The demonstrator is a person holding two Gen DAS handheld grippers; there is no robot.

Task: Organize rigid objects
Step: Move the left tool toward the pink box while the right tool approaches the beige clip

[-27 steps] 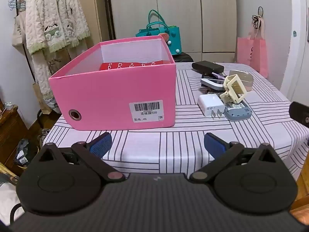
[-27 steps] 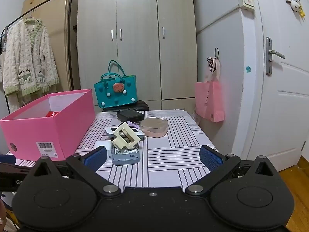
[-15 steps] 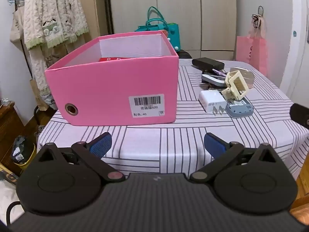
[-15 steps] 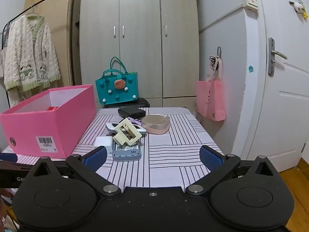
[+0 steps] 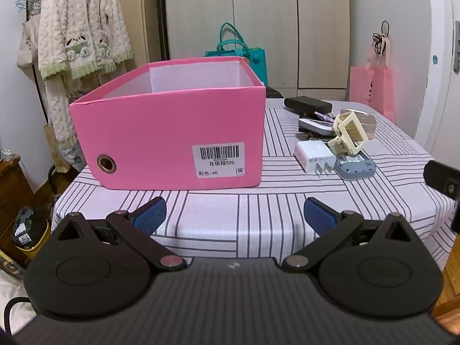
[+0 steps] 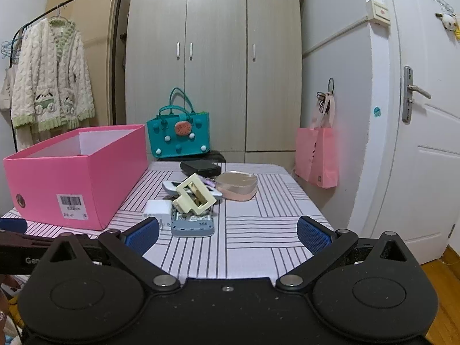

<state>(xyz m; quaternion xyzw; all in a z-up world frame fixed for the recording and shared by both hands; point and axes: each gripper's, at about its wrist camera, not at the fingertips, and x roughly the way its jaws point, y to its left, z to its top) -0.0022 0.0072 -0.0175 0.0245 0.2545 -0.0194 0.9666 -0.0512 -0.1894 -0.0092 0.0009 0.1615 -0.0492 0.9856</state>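
Observation:
A pink box [image 5: 172, 141] [image 6: 77, 178] stands open-topped on the left of the striped table. To its right lies a small pile: a white plug charger [image 5: 314, 156] [image 6: 156, 210], a cream hair claw [image 5: 346, 135] [image 6: 194, 194] on a grey-blue device [image 5: 355, 166] [image 6: 192, 224], a black case [image 5: 307, 105] [image 6: 199, 168] and a pink round case [image 6: 237, 185]. My left gripper [image 5: 234, 215] is open in front of the box, at the table's near edge. My right gripper [image 6: 228, 234] is open, short of the pile. Both hold nothing.
A teal handbag [image 6: 178, 132] sits behind the table. A pink paper bag [image 6: 316, 156] hangs on the right wall by a white door [image 6: 425, 115]. A coat rack [image 6: 49, 77] stands at the left. The right gripper's edge [image 5: 442, 178] shows in the left wrist view.
Both cameras have sunk and drawn back a little: the box's red contents no longer show over its rim, and the table sits lower and farther in the right wrist view. Both jaws stay wide.

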